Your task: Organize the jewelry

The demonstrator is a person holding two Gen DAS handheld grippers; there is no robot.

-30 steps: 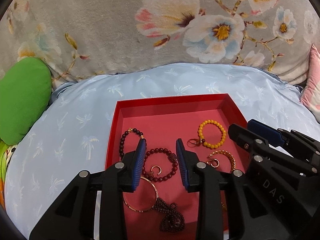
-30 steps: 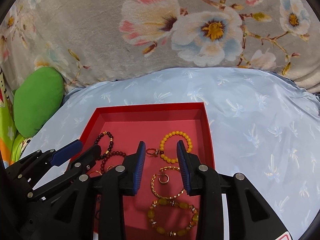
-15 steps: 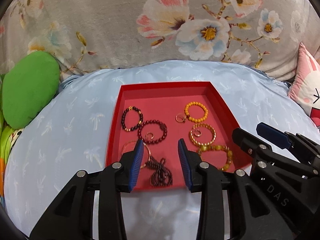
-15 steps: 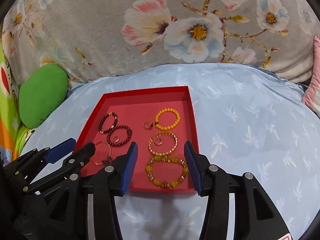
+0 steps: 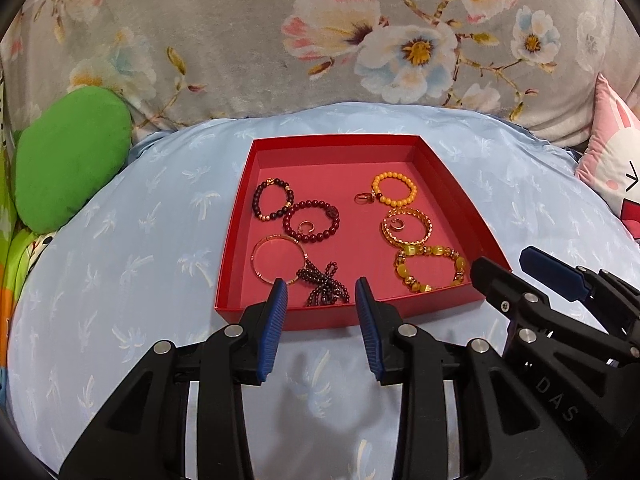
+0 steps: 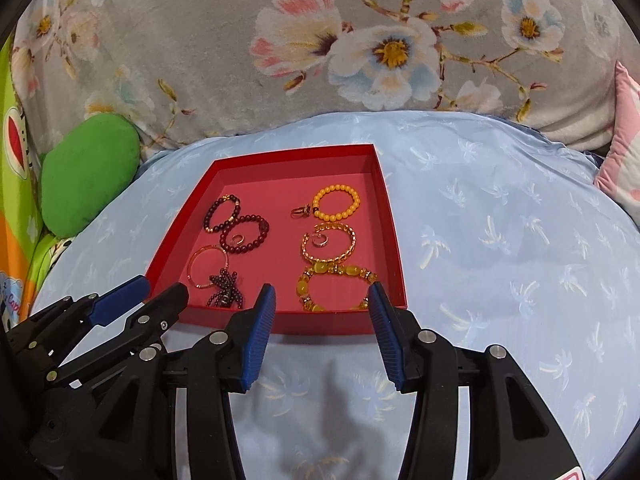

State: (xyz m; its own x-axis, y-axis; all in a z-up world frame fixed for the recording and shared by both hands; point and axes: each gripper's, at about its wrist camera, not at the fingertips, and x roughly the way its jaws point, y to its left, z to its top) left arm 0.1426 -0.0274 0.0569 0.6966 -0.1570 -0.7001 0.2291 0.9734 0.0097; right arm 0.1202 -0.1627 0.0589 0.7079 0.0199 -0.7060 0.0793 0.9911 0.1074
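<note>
Two grippers' jaws apart, empty, left gripper [image 5: 320, 292], right gripper [image 6: 320, 296], hiding tray [image 5: 340, 142] edge

Left tool [image 5: 320, 290], right tool [image 6: 320, 294]: both empty, jaws parted.

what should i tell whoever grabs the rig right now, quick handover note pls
Left hand-held gripper: open, holding nothing, at the near edge of the red tray.
Right hand-held gripper: open, holding nothing, its jaws have just been opening with nothing between them.
Things: all jewelry lies in the tray on the blue cushion. Dark pieces sit on the left: dark bead bracelets, thin gold bangle, dark bead cluster. Yellow and gold pieces on the right: yellow bead bracelet, gold chain bracelet, chunky yellow bracelet.
Done: pieces appear grouped by colour.
Left: possibly nothing; check the small rings.
</note>
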